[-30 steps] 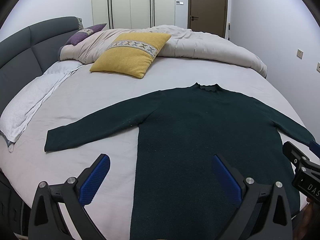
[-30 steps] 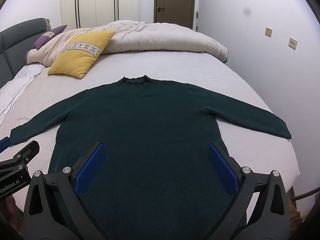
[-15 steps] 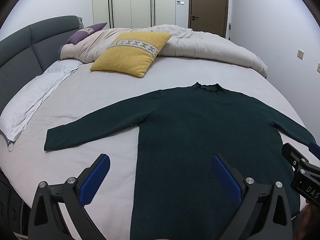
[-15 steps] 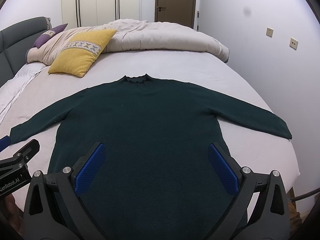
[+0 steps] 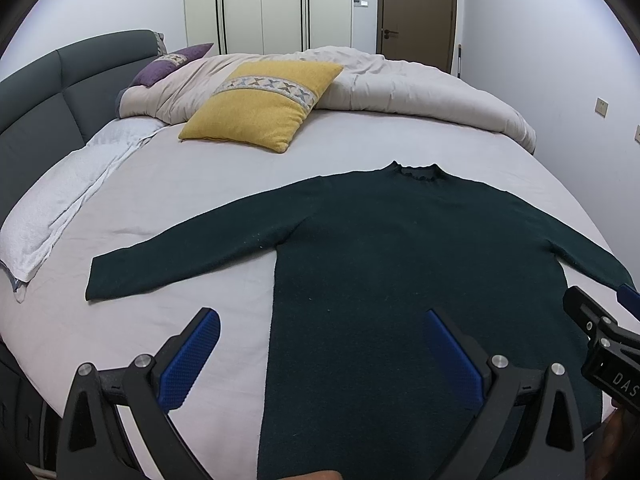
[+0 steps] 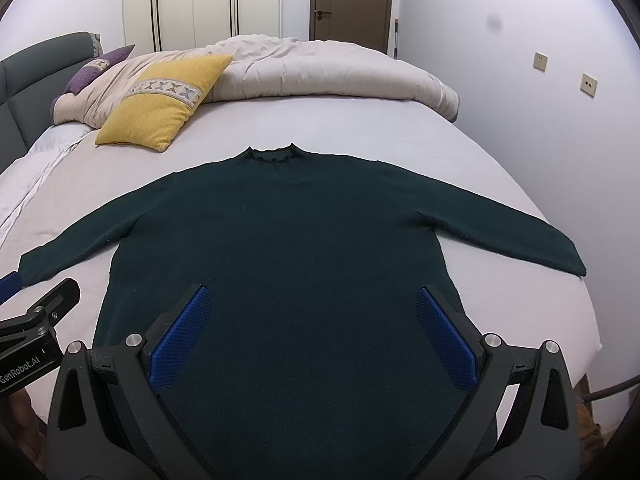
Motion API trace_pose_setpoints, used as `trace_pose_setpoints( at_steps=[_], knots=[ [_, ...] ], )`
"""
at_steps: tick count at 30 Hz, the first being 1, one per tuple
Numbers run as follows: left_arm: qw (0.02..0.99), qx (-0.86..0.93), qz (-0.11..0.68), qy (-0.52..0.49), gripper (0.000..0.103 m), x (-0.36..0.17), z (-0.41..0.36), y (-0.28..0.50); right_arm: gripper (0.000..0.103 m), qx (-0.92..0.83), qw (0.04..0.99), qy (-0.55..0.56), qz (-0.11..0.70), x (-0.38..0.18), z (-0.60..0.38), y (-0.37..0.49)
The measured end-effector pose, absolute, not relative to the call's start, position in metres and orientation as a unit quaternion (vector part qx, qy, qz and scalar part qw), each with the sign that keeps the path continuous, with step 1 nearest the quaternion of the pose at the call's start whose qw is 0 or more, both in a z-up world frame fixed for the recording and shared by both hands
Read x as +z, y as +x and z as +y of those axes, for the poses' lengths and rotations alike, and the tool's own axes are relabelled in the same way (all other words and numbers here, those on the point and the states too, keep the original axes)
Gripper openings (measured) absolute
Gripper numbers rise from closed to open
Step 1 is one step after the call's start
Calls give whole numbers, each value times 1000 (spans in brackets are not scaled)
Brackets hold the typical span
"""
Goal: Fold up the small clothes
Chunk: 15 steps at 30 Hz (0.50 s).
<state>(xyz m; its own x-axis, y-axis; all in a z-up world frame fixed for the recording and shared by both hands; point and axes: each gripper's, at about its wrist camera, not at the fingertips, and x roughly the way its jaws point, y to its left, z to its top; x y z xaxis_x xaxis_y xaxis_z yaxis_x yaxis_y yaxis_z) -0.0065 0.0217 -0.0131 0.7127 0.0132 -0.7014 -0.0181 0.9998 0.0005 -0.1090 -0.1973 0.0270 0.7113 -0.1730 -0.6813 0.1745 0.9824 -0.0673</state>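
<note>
A dark green long-sleeved sweater (image 5: 404, 248) lies flat on the grey bed sheet (image 5: 168, 184), collar away from me and both sleeves spread out; it also shows in the right wrist view (image 6: 288, 232). My left gripper (image 5: 320, 320) is open and empty above the sweater's lower left edge. My right gripper (image 6: 310, 296) is open and empty above the lower middle of the body. Each gripper appears at the edge of the other's view. The hem is hidden behind the grippers.
A yellow cushion (image 5: 260, 108) and a bunched beige duvet (image 5: 400, 84) lie at the far side of the bed. A white towel (image 5: 60, 200) lies along the left, by the grey headboard (image 5: 36, 116). A wall (image 6: 540, 100) stands close on the right.
Both views have shifted only slightly. The sweater has not moved and both grippers stay open.
</note>
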Motion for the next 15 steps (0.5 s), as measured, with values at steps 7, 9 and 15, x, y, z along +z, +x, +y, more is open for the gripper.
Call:
trace_pose_setpoints(
  at_steps=[7, 9, 15],
  knots=[
    [922, 9, 388, -1, 103, -22, 14, 0, 103, -97, 922, 4, 375, 20, -201, -103],
    [921, 10, 389, -2, 103, -24, 13, 2, 103, -98, 921, 4, 378, 17, -203, -100],
    [916, -7, 402, -22, 103, -29, 4, 19, 103, -94, 921, 37, 375, 10, -234, -91]
  ],
)
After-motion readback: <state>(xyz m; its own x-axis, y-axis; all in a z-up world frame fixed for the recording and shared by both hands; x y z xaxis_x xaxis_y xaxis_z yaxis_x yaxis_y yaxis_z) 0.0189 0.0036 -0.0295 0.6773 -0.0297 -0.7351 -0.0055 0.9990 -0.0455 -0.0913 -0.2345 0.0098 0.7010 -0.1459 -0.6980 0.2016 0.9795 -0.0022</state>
